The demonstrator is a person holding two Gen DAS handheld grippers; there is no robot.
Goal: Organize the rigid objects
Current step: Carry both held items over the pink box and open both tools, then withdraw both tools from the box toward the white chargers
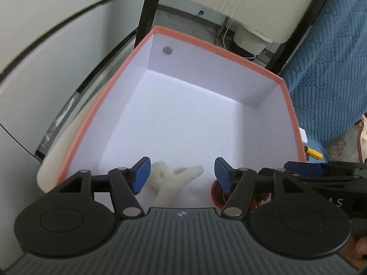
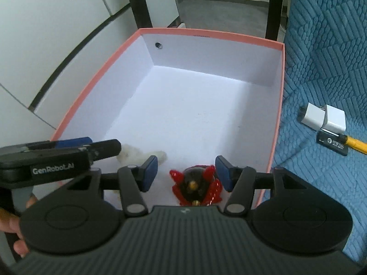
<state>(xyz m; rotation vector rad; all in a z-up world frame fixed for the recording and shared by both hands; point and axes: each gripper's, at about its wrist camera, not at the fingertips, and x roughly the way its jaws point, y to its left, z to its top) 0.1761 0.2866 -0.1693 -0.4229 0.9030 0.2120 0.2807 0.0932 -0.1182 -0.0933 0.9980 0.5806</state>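
Two grippers hang side by side over the near end of an open box (image 2: 278,105), white inside with a salmon-pink rim, and both have their blue pads spread wide with nothing between them. The left gripper (image 1: 182,175) sits above a white fuzzy toy (image 1: 176,181) that lies on the box floor at 6 o'clock in the left wrist view, in the gap between the pads but touching neither as far as can be told. A red ring-shaped edge of the other toy shows just behind its right pad at 5 o'clock. The right gripper (image 2: 186,173) hovers over a red and black toy (image 2: 196,186) with red spiky parts and a small yellow spot, resting on the floor near the front right corner, closer to the right pad than the left. From the right wrist view the left gripper enters from 9 o'clock, with the fuzzy toy just past its tip. The rest of the box floor is bare, and a small round hole (image 2: 158,45) marks the far wall at 11 o'clock. Outside the box at 3 o'clock, on a blue quilted cloth (image 2: 325,45), lie a white charger (image 2: 321,116), a small black tag (image 2: 333,146) and a yellow pen (image 2: 356,143), close together and well apart from the grippers
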